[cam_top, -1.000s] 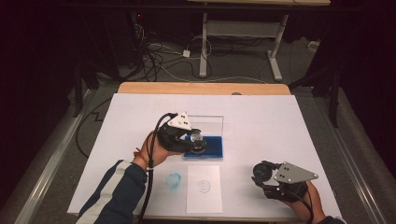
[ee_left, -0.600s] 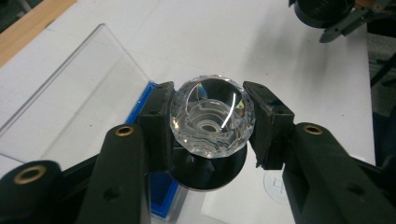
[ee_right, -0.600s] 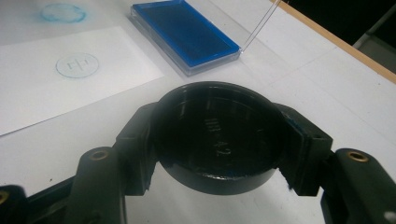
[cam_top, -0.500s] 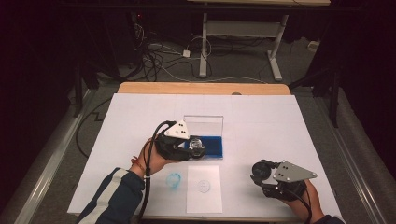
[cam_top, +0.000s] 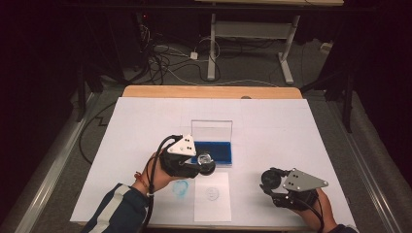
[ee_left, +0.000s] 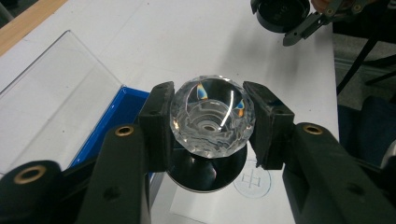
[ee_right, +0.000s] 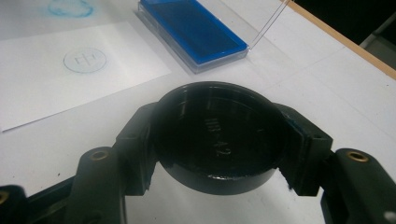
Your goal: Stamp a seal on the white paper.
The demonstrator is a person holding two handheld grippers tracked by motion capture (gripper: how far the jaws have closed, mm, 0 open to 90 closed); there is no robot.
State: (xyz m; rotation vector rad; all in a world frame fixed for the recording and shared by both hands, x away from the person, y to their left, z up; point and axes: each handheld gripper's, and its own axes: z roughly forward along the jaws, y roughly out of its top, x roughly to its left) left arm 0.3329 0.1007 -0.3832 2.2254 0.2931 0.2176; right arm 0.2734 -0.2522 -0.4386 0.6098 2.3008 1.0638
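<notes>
I count one glass stamp (ee_left: 212, 122), one black cap (ee_right: 219, 137), one blue ink pad (cam_top: 217, 151) and one paper sheet (cam_top: 213, 195). My left claw (cam_top: 206, 162) squeezes the stamp level, just in front of the pad. My right claw (cam_top: 270, 182) squeezes the cap low over the tabletop (cam_top: 272, 126), well apart from the left one.

Beyond the white-covered table (cam_top: 145, 116), cables (cam_top: 165, 63) sprawl over grey floor (cam_top: 243, 73) beneath a white desk frame (cam_top: 252, 34).

The right gripper (ee_right: 219, 140) is clamped on a round black cap (ee_right: 218, 135) — faint lettering shows on its flat face. Beyond it on the white table (ee_right: 327, 79) lies a sheet of paper (ee_right: 74, 74) with a blue circle stamp (ee_right: 84, 59), and the blue ink pad (ee_right: 191, 28) sits in its clear case — lid tilted open.
</notes>
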